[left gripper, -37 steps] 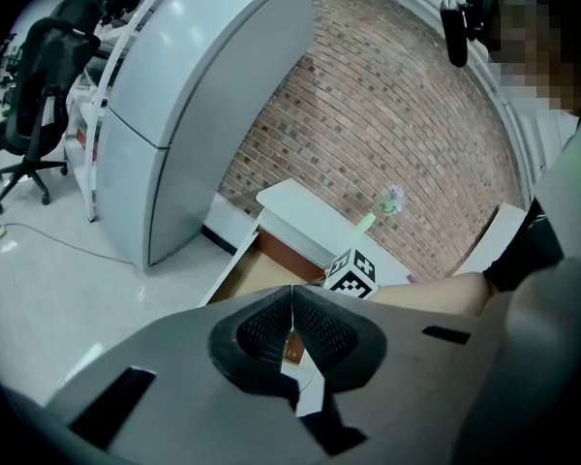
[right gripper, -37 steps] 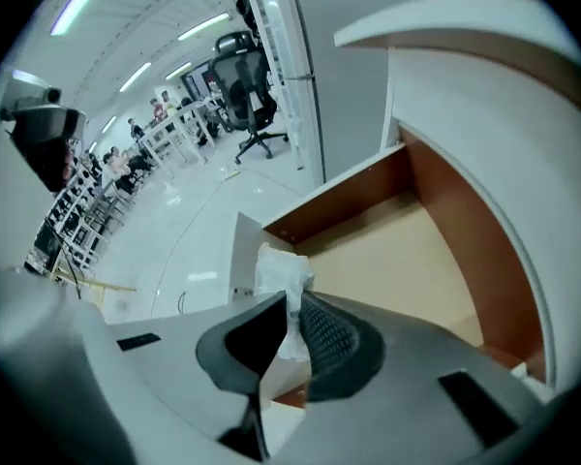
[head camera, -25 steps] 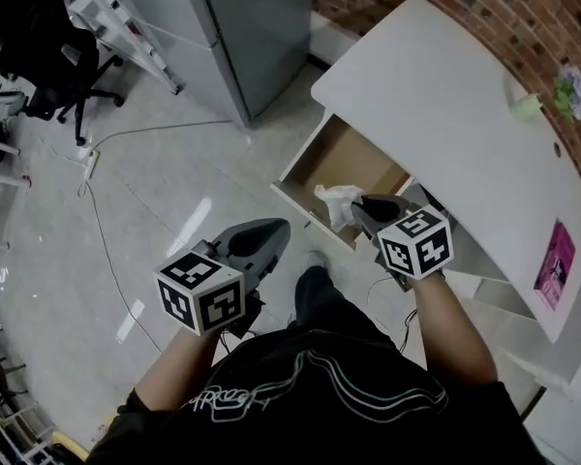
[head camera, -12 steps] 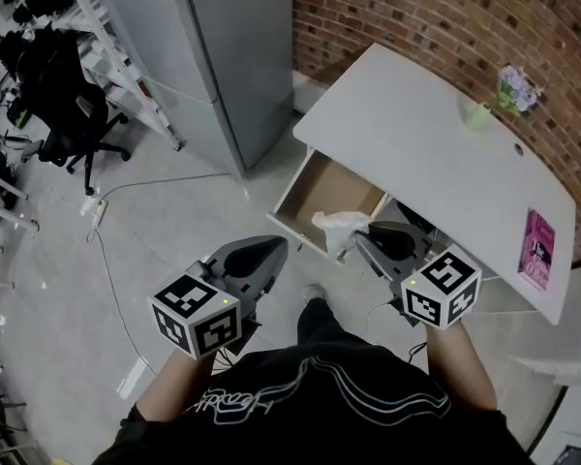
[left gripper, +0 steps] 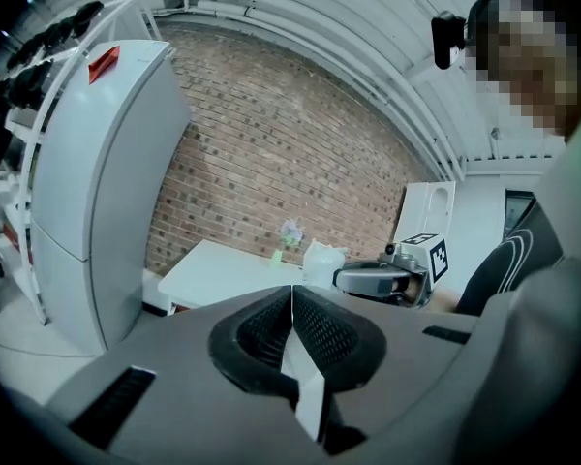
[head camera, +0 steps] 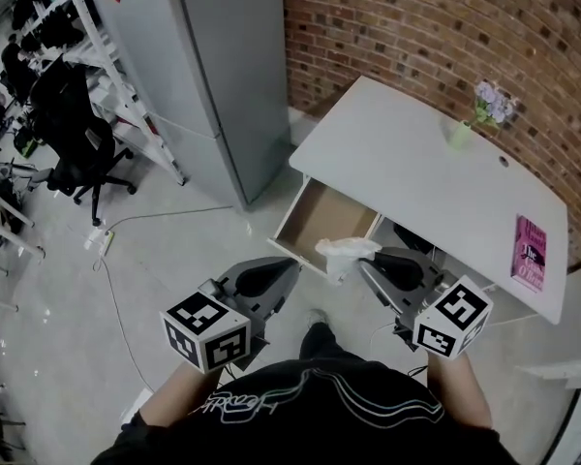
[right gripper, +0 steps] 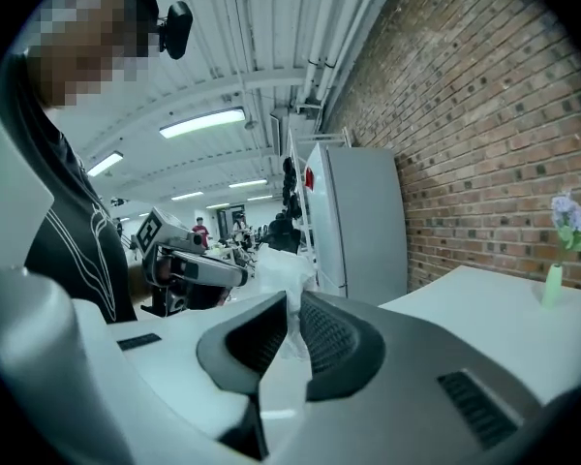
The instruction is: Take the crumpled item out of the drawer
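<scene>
A white crumpled item hangs from my right gripper, whose jaws are shut on it; it is held above the front edge of the open wooden drawer of the white desk. In the right gripper view the crumpled item sticks up from between the pinched jaws. My left gripper is shut and empty, held to the left of the drawer over the floor. The left gripper view shows its jaws closed together, with the crumpled item and the right gripper ahead.
A small green vase with flowers and a pink book sit on the desk. A grey cabinet stands left of the desk against the brick wall. Office chairs, shelving and a floor cable lie to the left.
The right gripper has lifted the crumpled item up and back from the drawer toward me. The head view has tipped up, showing more of the brick wall and desk.
</scene>
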The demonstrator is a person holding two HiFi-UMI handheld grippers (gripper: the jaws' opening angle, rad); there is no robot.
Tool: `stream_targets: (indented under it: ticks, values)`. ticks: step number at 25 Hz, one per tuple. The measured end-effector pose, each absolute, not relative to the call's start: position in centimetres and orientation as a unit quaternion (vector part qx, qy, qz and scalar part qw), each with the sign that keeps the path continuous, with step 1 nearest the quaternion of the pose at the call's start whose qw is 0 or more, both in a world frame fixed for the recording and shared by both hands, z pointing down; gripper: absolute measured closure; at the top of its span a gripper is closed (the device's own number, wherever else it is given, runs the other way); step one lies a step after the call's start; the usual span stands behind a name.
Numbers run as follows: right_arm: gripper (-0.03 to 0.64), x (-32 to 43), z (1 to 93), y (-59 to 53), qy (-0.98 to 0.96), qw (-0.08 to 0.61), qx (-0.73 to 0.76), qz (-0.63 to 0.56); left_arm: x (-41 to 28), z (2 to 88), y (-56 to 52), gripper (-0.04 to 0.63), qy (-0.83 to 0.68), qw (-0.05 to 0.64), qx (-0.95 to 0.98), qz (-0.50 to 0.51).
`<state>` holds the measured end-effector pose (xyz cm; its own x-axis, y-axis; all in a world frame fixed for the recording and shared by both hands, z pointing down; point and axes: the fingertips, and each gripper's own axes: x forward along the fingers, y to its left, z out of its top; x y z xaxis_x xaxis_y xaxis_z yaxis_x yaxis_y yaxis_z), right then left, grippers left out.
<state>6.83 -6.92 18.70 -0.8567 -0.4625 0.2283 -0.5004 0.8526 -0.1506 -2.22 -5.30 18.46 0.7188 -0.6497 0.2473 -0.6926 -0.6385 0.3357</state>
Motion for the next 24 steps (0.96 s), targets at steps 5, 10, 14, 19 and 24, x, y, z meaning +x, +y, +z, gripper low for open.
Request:
stream_targets:
  ticks: [5,10,14,19,24]
  values:
    - [0.552,6.7,17.5,-5.5,-0.958,0.087,0.254,0.100,-1.9,17.3,-4.2,0.572,-0.363,0.203,0.908,0.051]
    - [0.552,7.5,18.3,-5.7,-0.955,0.089,0.262,0.107,-1.5,18.0,-4.4,0.572,-0.362,0.208,0.907,0.054]
    - [0.552,7.7,19.4,-6.5,-0.954,0.092,0.262,0.113,-1.2,19.1,-5.3,0.572,-0.360,0.213,0.906,0.059]
    - [0.552,7.9,20.3,-6.5,-0.952,0.096,0.265,0.118,-0.9,19.9,-5.5,0.572,-0.359,0.218,0.905,0.062]
    - [0.552,7.8,20.4,-6.5,-0.952,0.100,0.266,0.116,-1.0,20.1,-5.5,0.572,-0.360,0.219,0.904,0.064]
